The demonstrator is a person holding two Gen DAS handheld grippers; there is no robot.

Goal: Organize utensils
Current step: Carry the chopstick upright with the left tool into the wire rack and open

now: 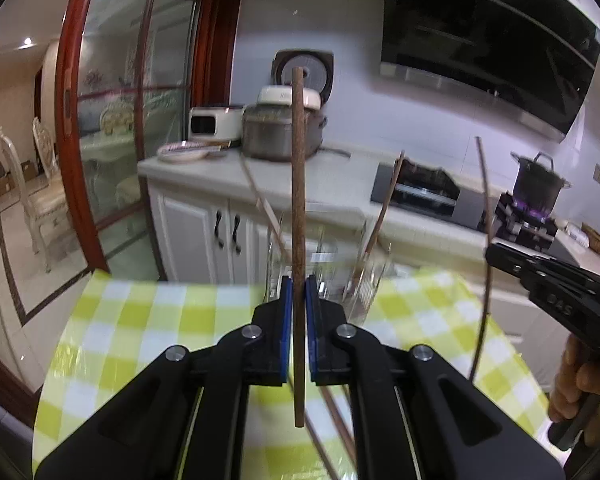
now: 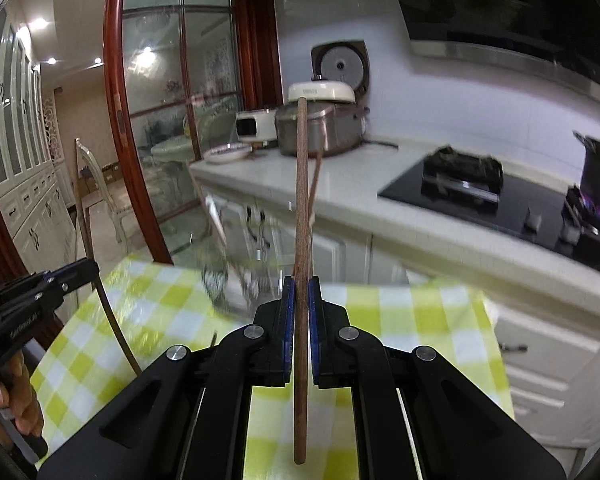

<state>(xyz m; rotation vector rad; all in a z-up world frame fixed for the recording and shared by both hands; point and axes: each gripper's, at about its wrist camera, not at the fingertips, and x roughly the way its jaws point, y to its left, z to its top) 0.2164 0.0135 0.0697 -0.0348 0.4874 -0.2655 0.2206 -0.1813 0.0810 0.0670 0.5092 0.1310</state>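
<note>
In the left wrist view my left gripper (image 1: 299, 280) is shut on a brown wooden chopstick (image 1: 298, 180) that stands upright between the blue pads. Just beyond it, two clear glass holders (image 1: 324, 256) (image 1: 374, 280) stand on the checked table, each with a chopstick leaning in it. More chopsticks (image 1: 336, 416) lie on the cloth below. My right gripper (image 2: 300, 280) is shut on a second upright chopstick (image 2: 301, 200). The right gripper (image 1: 490, 252) appears at the right edge, and the left gripper (image 2: 94, 268) at the left edge. A blurred glass holder (image 2: 236, 276) sits ahead.
The table wears a yellow-green checked cloth (image 1: 140, 320). Behind it runs a white counter (image 1: 332, 176) with a rice cooker (image 1: 280, 132), a plate (image 1: 182, 152) and a stove with a pot (image 1: 540, 184) over a flame. A glass sliding door (image 1: 112, 120) stands at left.
</note>
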